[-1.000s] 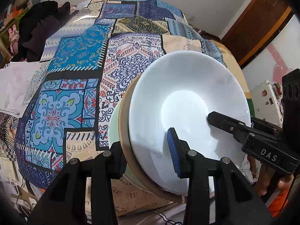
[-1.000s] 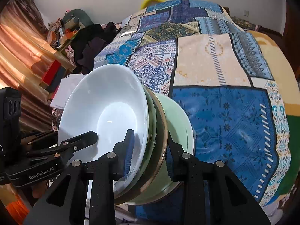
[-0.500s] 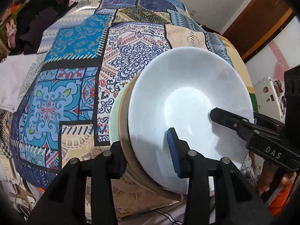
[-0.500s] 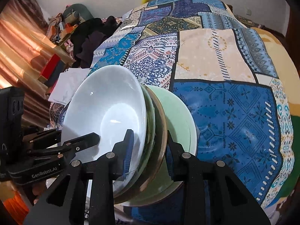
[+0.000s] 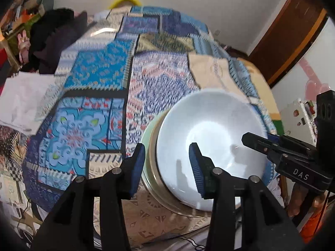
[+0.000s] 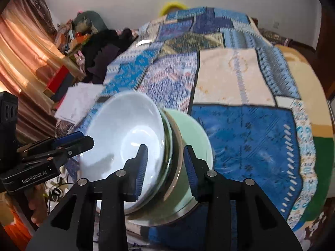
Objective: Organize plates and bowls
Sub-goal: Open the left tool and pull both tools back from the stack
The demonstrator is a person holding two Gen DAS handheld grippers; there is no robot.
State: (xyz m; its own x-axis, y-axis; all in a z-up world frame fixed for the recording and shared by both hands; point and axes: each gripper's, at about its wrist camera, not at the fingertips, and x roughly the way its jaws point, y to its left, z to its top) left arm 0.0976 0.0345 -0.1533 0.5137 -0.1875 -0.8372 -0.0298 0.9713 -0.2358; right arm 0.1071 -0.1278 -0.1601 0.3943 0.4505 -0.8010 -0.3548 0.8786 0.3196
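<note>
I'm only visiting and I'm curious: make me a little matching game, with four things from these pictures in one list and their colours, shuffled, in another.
Things:
1. innermost bowl of the nested stack
2. outermost bowl of the stack
3. heap of clothes on the far side of the bed
4. curtain

Colours:
A. pale green
B. coppery orange
C. white
D. black

Pairs: 1-C, 2-A, 3-D, 4-B.
</note>
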